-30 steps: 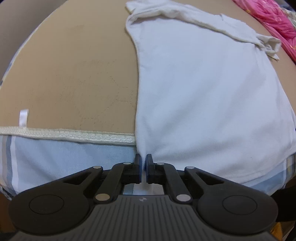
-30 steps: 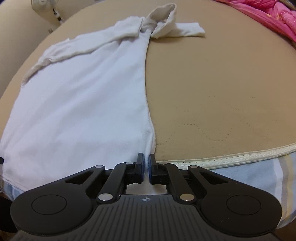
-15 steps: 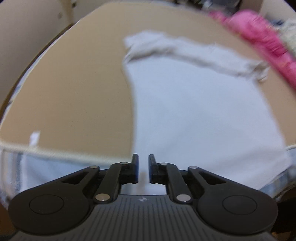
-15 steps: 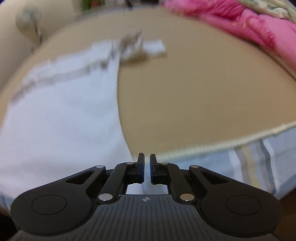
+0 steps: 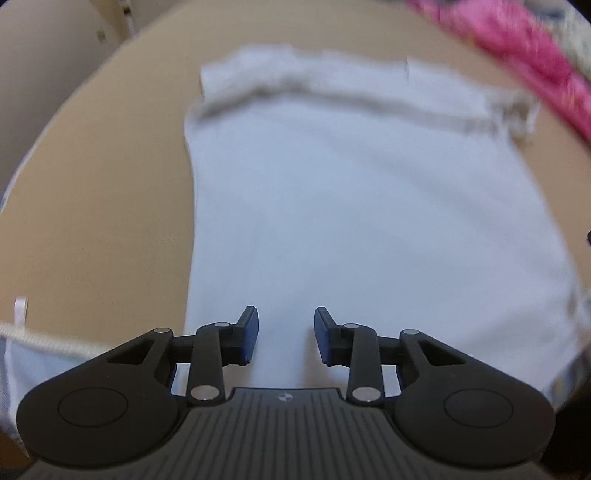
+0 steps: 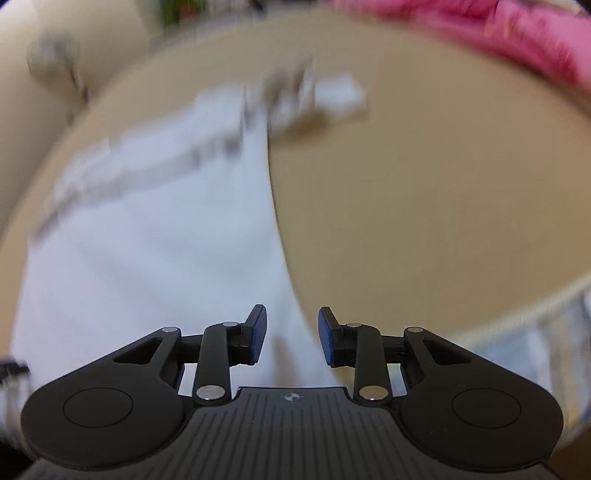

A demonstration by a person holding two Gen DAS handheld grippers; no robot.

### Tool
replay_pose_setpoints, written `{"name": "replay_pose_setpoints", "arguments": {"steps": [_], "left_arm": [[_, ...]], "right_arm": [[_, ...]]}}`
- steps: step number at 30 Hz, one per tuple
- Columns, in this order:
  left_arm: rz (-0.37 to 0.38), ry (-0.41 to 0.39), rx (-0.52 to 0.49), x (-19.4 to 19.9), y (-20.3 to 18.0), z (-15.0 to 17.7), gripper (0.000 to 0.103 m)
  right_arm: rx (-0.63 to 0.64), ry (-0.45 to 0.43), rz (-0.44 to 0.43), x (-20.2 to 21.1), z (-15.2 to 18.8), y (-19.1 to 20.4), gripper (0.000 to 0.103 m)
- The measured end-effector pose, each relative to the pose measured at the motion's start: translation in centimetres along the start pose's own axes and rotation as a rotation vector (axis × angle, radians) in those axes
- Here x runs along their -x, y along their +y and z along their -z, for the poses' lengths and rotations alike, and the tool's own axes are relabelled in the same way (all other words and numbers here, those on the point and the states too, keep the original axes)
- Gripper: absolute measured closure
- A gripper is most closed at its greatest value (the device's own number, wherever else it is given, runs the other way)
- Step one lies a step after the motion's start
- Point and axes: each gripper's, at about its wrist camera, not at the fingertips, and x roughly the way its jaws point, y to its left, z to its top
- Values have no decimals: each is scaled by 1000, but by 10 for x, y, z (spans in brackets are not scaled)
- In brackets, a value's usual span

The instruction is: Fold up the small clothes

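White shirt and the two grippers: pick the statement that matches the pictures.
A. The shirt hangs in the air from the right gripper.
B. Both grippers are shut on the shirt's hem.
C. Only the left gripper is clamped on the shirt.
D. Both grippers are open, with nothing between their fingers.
D: the left gripper and right gripper both show a wide gap between their pads, while the white shirt lies flat on the tan mat.

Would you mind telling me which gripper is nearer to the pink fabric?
Right. The right gripper is at the white shirt's edge on the pink fabric's side; the left gripper is at the opposite edge.
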Motion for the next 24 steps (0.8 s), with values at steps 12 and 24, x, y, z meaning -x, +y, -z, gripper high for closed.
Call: {"name": "replay_pose_setpoints", "arguments": {"steps": [12, 24], "left_arm": [[15, -301, -164, 4, -74, -58, 85], [163, -221, -386, -126, -250, -173, 41]], "right_arm": [[-56, -105, -132, -41, -88, 16, 72], [-188, 208, -81, -106, -70, 8, 75]]}}
